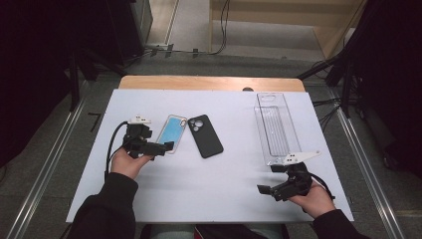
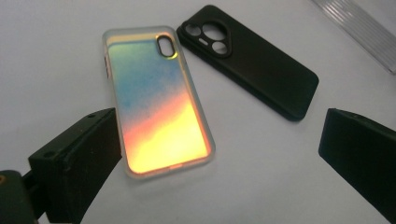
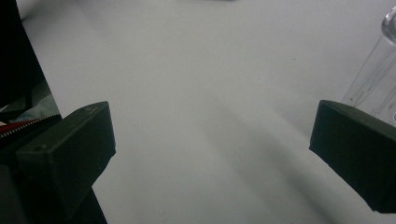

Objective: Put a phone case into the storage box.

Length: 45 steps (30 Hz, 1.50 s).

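High view: left tool (image 1: 158, 147) spread beside iridescent case (image 1: 172, 133); right tool (image 1: 276, 185) spread near bench (image 1: 214, 189) front edge, gripping nothing.

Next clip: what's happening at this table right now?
A person sits at a white table with a pair of tongs in each hand. The left tongs are open next to an iridescent phone case, nearly at its near end but not gripping it. A black phone case lies beside it. The right tongs are open over bare table, near a clear plastic tray. Nothing is held yet.
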Each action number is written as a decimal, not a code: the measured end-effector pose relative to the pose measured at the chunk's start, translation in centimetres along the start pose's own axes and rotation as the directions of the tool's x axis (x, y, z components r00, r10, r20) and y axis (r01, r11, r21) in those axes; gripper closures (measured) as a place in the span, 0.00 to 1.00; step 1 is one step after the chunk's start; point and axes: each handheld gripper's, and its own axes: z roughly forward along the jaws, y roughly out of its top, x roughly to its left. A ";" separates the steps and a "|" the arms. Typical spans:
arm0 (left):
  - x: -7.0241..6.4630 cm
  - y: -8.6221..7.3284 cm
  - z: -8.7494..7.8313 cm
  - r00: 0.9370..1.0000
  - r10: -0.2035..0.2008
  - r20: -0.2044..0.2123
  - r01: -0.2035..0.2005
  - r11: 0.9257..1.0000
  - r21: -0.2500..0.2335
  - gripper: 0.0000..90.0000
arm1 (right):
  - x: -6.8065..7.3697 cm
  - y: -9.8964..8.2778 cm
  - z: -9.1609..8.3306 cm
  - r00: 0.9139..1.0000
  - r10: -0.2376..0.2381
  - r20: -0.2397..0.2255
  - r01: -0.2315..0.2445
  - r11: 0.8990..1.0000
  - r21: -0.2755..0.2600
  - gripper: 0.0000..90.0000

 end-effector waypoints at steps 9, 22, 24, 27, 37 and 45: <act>0.4 1.2 1.1 0.999 -0.009 -0.041 0.009 1.000 0.000 0.02 | 0.0 0.0 0.1 1.000 -0.001 0.001 0.001 1.000 0.002 0.00; 0.9 2.4 3.4 0.997 0.008 -0.082 -0.007 1.000 0.014 0.02 | 0.0 0.0 0.0 1.000 0.002 0.003 -0.002 1.000 0.001 0.00; 1.0 2.6 4.1 0.995 0.007 -0.095 -0.006 1.000 0.020 0.02 | 0.0 0.0 0.0 1.000 0.002 0.003 -0.002 1.000 0.001 0.00; 1.0 2.7 4.8 0.993 0.013 -0.119 -0.010 1.000 0.029 0.02 | -0.1 0.0 0.0 1.000 0.003 0.007 -0.003 1.000 0.003 0.00; 0.9 2.7 5.6 0.987 0.013 -0.158 -0.012 1.000 0.006 0.02 | -0.1 0.0 0.0 1.000 0.001 0.009 -0.001 1.000 -0.001 0.00; 0.9 2.2 6.0 0.986 0.011 -0.165 -0.011 1.000 0.000 0.02 | -0.1 0.0 -0.1 1.000 0.000 0.010 0.000 1.000 -0.001 0.00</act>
